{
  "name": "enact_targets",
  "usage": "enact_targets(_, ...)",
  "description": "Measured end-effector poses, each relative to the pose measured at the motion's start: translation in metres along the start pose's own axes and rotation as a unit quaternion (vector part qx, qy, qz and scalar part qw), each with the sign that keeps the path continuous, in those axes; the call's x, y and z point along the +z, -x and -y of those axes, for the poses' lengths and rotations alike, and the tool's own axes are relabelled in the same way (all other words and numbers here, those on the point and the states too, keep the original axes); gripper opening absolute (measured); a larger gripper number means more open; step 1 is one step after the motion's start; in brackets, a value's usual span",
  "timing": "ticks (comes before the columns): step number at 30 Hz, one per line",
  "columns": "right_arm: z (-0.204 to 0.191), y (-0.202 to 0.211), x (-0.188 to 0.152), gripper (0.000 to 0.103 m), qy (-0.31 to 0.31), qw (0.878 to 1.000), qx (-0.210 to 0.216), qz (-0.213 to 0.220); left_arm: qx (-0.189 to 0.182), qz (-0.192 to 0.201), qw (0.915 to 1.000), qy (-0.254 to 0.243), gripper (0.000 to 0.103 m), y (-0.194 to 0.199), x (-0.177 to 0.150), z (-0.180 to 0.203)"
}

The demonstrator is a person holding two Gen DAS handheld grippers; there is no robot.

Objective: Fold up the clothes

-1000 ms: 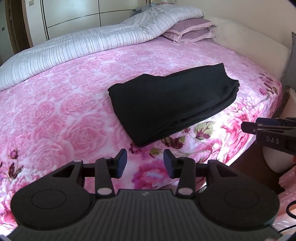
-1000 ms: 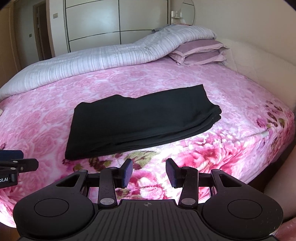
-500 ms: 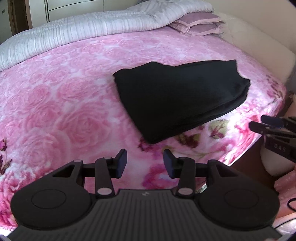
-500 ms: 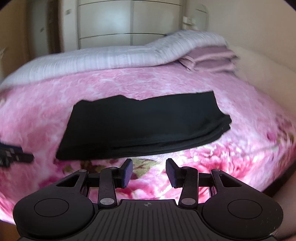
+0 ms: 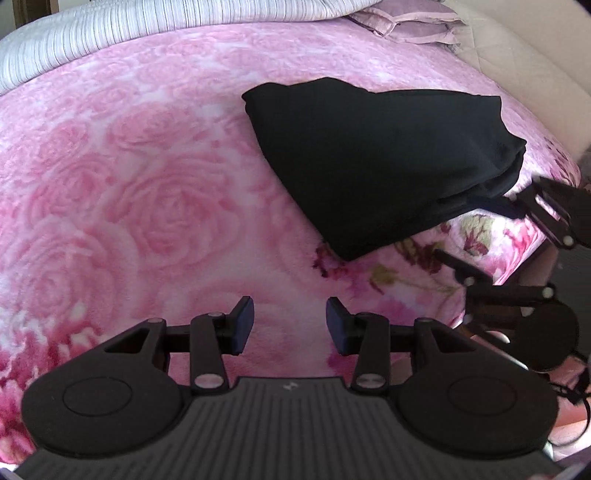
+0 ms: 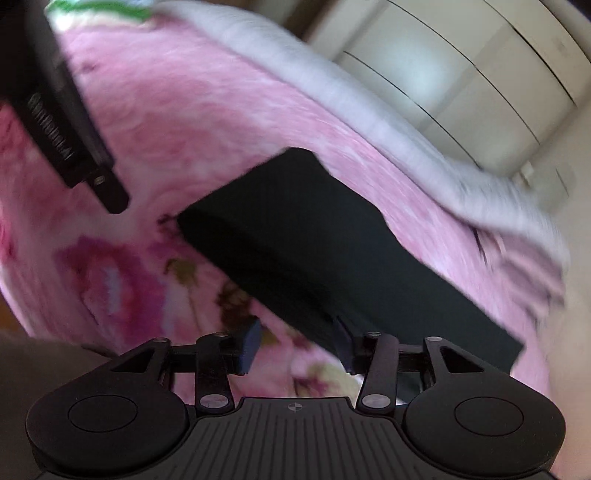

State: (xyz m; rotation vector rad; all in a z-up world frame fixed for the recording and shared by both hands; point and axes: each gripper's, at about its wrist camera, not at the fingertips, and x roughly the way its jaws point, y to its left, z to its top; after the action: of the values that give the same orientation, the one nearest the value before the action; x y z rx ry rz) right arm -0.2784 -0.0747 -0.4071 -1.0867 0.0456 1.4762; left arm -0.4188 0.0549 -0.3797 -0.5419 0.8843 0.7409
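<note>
A folded black garment (image 5: 376, 162) lies on the pink rose-print bed cover (image 5: 140, 192); it also shows in the blurred right wrist view (image 6: 325, 251). My left gripper (image 5: 290, 323) is open and empty, low over the cover, short of the garment's near corner. My right gripper (image 6: 297, 345) is open and rolled to the side at the garment's near edge, one finger (image 6: 343, 347) against the black cloth. It also shows in the left wrist view (image 5: 491, 236) at the garment's right end. The left gripper's finger shows in the right wrist view (image 6: 70, 129).
A striped grey-white duvet (image 5: 147, 33) is bunched along the far side of the bed. Mauve pillows (image 5: 410, 22) lie at the far right by a cream headboard (image 5: 524, 66). Wardrobe doors (image 6: 461, 66) stand beyond. The bed edge drops off at the right (image 5: 532, 258).
Both grippers have moved in toward the bed. The right gripper has rolled sideways and reached the garment's near right edge. The left has dropped lower over the cover.
</note>
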Motion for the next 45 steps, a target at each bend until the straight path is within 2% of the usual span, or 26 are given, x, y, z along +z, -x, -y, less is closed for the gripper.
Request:
enact_targets(3,-0.017,-0.012,0.003,0.068,0.074,0.997,-0.01,0.023,-0.003,-0.006,1.0,0.005,0.039,-0.006,0.001,-0.008)
enact_targets(8,-0.042,-0.032,0.004,0.069,0.184,0.981,-0.027,0.056,-0.018,-0.003,0.9998,0.008,0.039,-0.009,0.004,-0.017)
enact_targets(13,-0.056,-0.044,0.011,0.068,0.222,0.971,-0.026,0.082,-0.027,0.0,0.9996,0.013,0.039,-0.01,0.007,-0.024)
enact_targets(15,-0.058,-0.048,0.013,0.063,0.224,0.97,-0.023,0.088,-0.029,0.002,0.9995,0.015,0.039,-0.01,0.009,-0.027)
enact_targets(19,-0.061,-0.057,0.014,0.054,0.201,0.975,-0.022,0.095,-0.028,0.005,0.9995,0.015,0.039,-0.012,0.013,-0.03)
enact_targets(22,-0.06,-0.06,0.013,0.037,0.183,0.979,-0.013,0.091,-0.023,0.009,0.9996,0.012,0.039,-0.013,0.016,-0.032)
enact_targets(23,-0.06,-0.061,0.013,0.026,0.178,0.98,-0.01,0.089,-0.021,0.011,0.9997,0.011,0.039,-0.013,0.018,-0.032)
enact_targets(25,-0.056,-0.063,0.015,0.02,0.156,0.984,-0.004,0.085,-0.018,0.013,0.9997,0.01,0.039,-0.014,0.024,-0.032)
enact_targets(27,-0.046,-0.065,0.018,0.014,0.117,0.99,0.01,0.081,-0.016,0.016,0.9997,0.009,0.039,-0.015,0.03,-0.032)
enact_targets(29,-0.027,-0.066,0.027,0.012,0.041,0.995,0.043,0.076,-0.013,0.018,0.9997,0.008,0.039,-0.016,0.036,-0.032)
enact_targets(31,-0.001,-0.066,0.034,0.011,-0.055,0.993,0.081,0.072,-0.01,0.021,0.9997,0.008,0.039,-0.017,0.042,-0.032)
enact_targets(33,0.033,-0.064,0.036,0.01,-0.175,0.974,0.125,0.068,-0.014,0.027,0.9996,0.003,0.038,-0.019,0.053,-0.028)
enact_targets(34,0.053,-0.063,0.032,0.01,-0.242,0.957,0.142,0.072,-0.018,0.032,0.9993,-0.002,0.038,-0.021,0.061,-0.024)
enact_targets(36,0.095,-0.06,0.019,0.01,-0.364,0.913,0.163,0.086,-0.029,0.047,0.9984,-0.015,0.038,-0.023,0.079,-0.013)
enact_targets(38,0.137,-0.056,0.003,0.01,-0.467,0.861,0.169,0.107,-0.044,0.065,0.9963,-0.034,0.038,-0.026,0.101,0.003)
enact_targets(40,0.173,-0.045,-0.017,0.01,-0.533,0.822,0.156,0.129,-0.062,0.084,0.993,-0.055,0.038,-0.03,0.122,0.023)
enact_targets(45,0.26,-0.022,-0.087,0.01,-0.631,0.754,0.09,0.156,-0.119,0.106,0.9826,-0.096,0.038,-0.054,0.168,0.075)
